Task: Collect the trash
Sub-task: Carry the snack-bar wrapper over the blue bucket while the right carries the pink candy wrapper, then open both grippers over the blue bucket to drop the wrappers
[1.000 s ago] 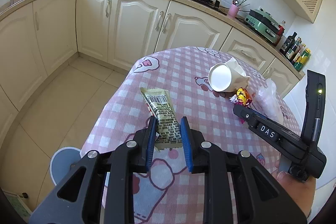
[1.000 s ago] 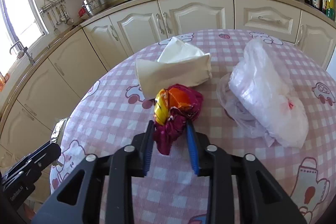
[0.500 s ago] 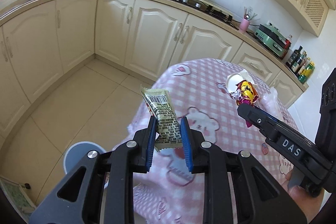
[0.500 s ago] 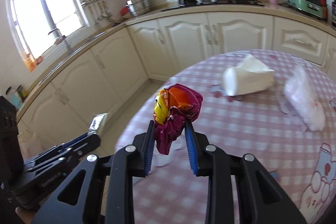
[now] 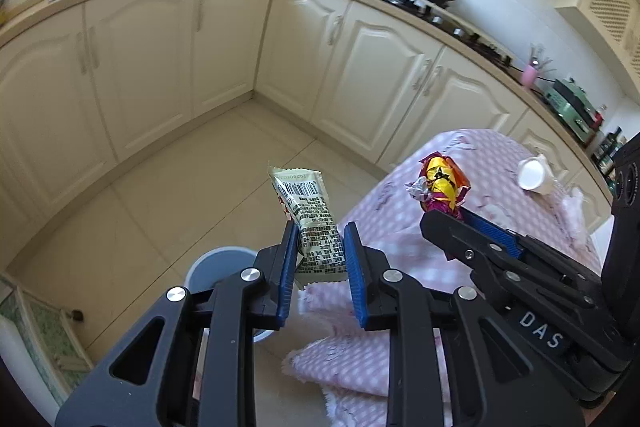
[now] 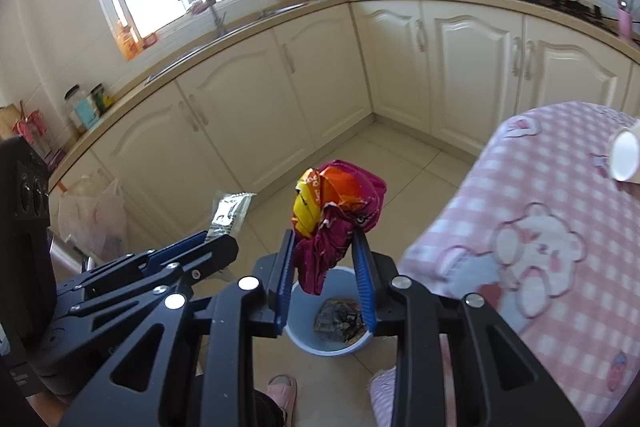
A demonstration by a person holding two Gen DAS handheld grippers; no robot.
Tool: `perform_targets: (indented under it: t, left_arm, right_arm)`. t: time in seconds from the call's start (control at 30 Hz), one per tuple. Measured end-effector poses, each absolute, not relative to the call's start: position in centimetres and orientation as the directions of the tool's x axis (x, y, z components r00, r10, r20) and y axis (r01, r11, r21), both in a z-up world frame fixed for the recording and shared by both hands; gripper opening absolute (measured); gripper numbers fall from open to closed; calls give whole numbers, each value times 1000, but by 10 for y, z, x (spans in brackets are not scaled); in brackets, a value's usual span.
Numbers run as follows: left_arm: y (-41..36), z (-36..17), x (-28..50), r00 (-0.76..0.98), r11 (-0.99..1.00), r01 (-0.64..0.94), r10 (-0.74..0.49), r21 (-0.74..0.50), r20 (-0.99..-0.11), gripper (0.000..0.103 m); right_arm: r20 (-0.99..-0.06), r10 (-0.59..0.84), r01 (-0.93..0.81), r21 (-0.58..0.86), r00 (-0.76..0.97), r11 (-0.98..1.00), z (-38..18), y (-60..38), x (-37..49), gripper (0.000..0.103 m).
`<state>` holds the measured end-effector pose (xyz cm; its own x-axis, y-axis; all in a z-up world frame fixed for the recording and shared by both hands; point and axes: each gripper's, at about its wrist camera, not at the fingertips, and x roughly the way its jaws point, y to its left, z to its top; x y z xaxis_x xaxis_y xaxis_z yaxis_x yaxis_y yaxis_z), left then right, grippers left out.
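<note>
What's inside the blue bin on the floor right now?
The right wrist view shows the blue bin holding a dark crumpled wrapper. The right hand-held gripper and its crumpled wrapper cover part of it.

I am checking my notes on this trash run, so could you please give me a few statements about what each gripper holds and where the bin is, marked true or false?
1. The left gripper holds a pale printed snack wrapper. True.
2. The right gripper is open with nothing between its fingers. False: it is shut on a crumpled red and yellow wrapper.
3. The blue bin stands on the floor and already has some trash in it. True.
4. The white paper cup is inside the bin. False: it lies on its side on the pink checked tablecloth.
5. The crumpled wrapper hangs above the bin in the right wrist view. True.
</note>
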<state>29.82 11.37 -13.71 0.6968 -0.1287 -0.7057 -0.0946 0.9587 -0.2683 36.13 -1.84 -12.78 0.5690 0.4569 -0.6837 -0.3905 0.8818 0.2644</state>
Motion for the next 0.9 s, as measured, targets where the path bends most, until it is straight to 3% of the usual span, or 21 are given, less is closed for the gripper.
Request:
perform_targets:
  t: [0.6,0.8,0.9]
  left_arm:
    - [159,-169,322,667,953,-194,-47,-234,-744,25]
    - [170,-171,321,671,946,-235,-9,-224,-741,52]
    - [174,-173,319,669,942,-251,4,-221,-743,57]
  right_arm:
    - [-700,502,-450,281,507,847,-166,44,385,28]
    - [-702,499,-440,286,509,851,-169,43,392,28]
    - [-705,499,-440,287,504,851,-170,45,394,28]
